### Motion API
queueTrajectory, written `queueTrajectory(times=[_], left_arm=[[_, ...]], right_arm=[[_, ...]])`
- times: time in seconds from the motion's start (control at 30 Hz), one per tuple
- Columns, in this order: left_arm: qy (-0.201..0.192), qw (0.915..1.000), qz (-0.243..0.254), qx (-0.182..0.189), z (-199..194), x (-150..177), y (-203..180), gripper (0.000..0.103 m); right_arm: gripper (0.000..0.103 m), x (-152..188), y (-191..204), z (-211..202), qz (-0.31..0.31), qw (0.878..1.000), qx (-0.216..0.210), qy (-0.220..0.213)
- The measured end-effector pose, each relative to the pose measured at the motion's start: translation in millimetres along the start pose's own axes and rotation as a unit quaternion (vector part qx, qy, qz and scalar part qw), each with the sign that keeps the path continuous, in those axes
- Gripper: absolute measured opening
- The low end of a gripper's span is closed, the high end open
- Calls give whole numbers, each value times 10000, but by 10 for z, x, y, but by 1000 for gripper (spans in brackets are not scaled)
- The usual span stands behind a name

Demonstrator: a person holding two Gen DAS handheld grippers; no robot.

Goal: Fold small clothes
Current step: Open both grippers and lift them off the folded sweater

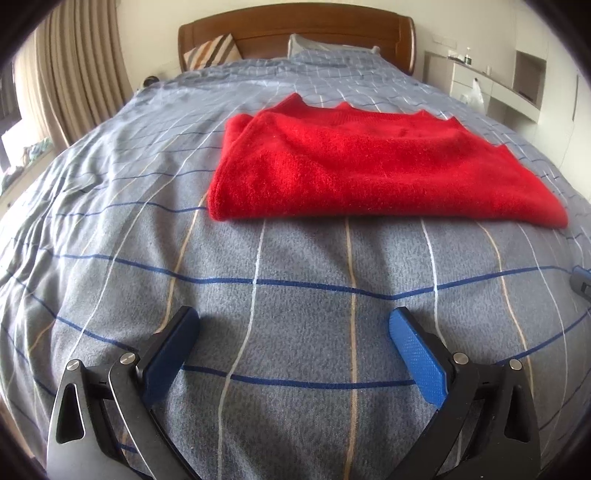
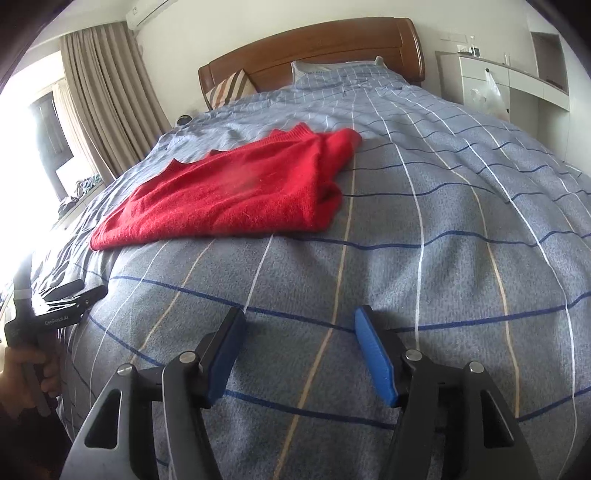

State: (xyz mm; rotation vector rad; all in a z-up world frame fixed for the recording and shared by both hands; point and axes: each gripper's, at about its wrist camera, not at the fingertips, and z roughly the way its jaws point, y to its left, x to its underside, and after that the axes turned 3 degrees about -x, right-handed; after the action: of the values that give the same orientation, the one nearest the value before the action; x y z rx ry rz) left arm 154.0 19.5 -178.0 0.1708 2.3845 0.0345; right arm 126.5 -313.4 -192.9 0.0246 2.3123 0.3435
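Observation:
A red knitted sweater lies folded flat on the blue-grey checked bed cover; it also shows in the right wrist view. My left gripper is open and empty, just above the cover, short of the sweater's near edge. My right gripper is open and empty, near the cover, to the right of the sweater and short of it. The left gripper also shows at the left edge of the right wrist view, held by a hand. The tip of the right gripper shows at the right edge of the left wrist view.
A wooden headboard with a striped cushion and a pillow stands at the far end. Curtains hang at the left. White cabinets stand at the right.

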Motion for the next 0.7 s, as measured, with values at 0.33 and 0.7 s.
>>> queueTrajectory(times=[0.33, 0.7], left_arm=[[-52, 10000, -26, 44, -3, 24, 12, 102], [-41, 9999, -39, 149, -48, 34, 28, 102]], right_arm=[[63, 17, 53, 18, -88, 9998, 185, -1], [63, 22, 81, 25, -126, 9994, 312, 2]])
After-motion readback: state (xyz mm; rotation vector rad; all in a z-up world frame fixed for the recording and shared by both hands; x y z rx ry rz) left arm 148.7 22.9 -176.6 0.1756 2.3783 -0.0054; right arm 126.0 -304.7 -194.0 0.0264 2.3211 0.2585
